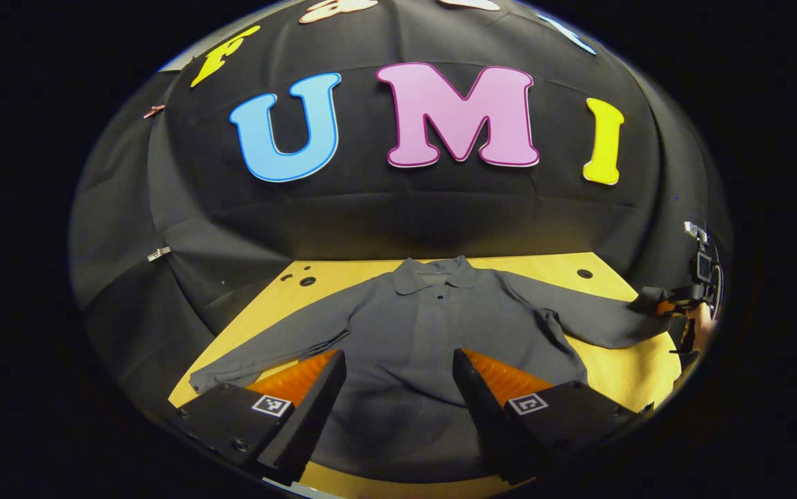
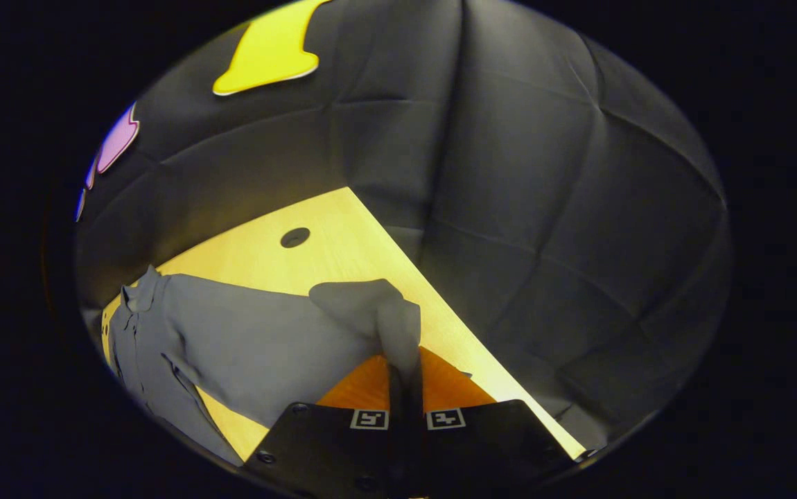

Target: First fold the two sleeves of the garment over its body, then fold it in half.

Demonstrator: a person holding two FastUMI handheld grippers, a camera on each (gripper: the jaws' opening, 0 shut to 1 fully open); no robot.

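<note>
Grey garment (image 1: 433, 326) (collar toward wall)

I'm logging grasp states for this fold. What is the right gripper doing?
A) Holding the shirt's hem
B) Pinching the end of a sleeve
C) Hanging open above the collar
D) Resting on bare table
B: in the right gripper view, the right gripper is closed on the sleeve cuff, lifted off the table.

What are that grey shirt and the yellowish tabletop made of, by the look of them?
The shirt looks like a thin, matte woven cloth: it lies limp, creases softly, and its sleeve bunches where the right tool pinches it. The table seems to be smooth light wood or laminate, with a flat, faintly glossy face and round holes; which one is unclear.
</note>
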